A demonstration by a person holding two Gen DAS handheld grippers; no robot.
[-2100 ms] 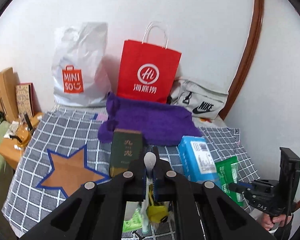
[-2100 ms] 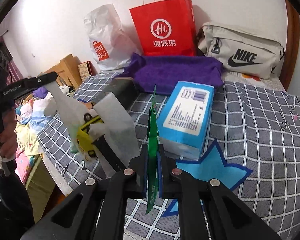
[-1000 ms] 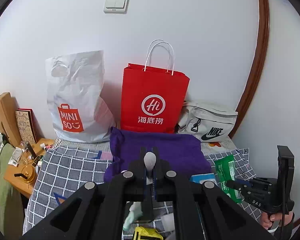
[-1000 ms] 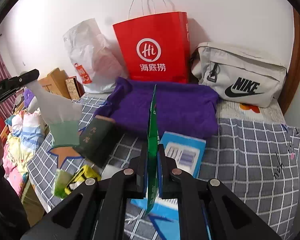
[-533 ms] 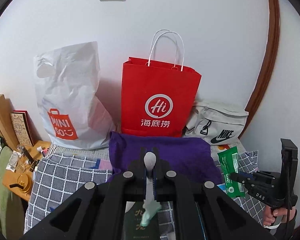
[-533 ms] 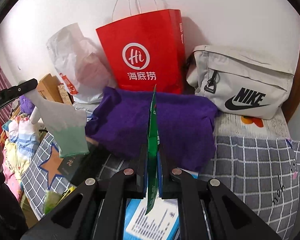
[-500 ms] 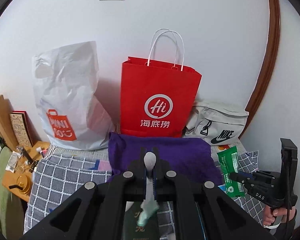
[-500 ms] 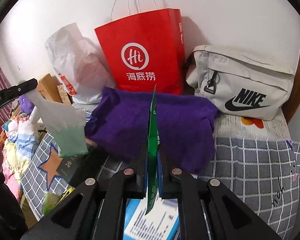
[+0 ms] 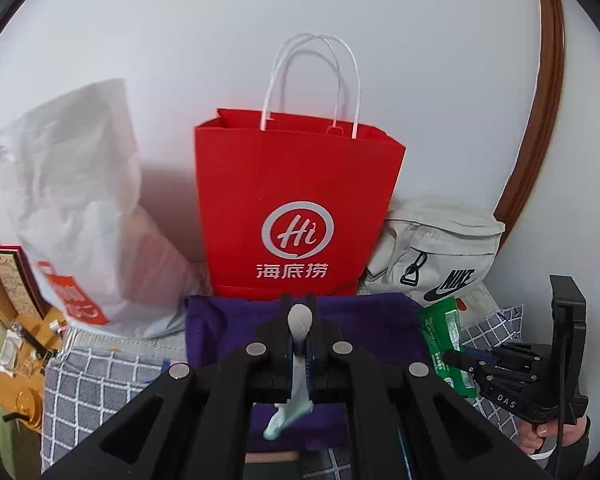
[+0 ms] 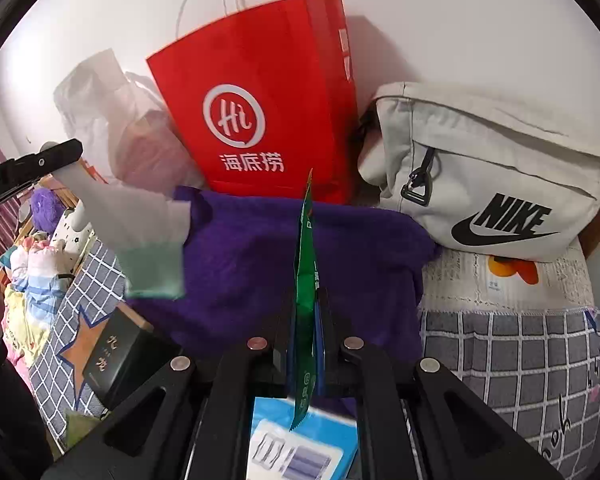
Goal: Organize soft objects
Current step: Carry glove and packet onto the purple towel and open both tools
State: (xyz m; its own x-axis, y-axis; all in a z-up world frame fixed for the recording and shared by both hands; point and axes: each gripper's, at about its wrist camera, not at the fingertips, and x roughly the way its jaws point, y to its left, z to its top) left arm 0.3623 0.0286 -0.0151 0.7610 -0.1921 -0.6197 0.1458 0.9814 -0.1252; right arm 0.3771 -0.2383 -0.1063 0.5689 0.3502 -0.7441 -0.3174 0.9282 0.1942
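Note:
My left gripper is shut on a pale grey sock with a mint cuff, held in the air; the sock also hangs at the left of the right wrist view. My right gripper is shut on a flat green packet, which also shows at the right of the left wrist view. Both are above a purple towel lying on the checked bed in front of a red paper bag with white handles, whose open top faces up.
A white plastic bag stands left of the red bag and a grey Nike pouch right of it, all against the wall. A blue tissue box and a dark green box lie on the checked cover.
Both grippers have moved closer to the red bag and the wall, carrying the sock and the green packet. The bags now look larger.

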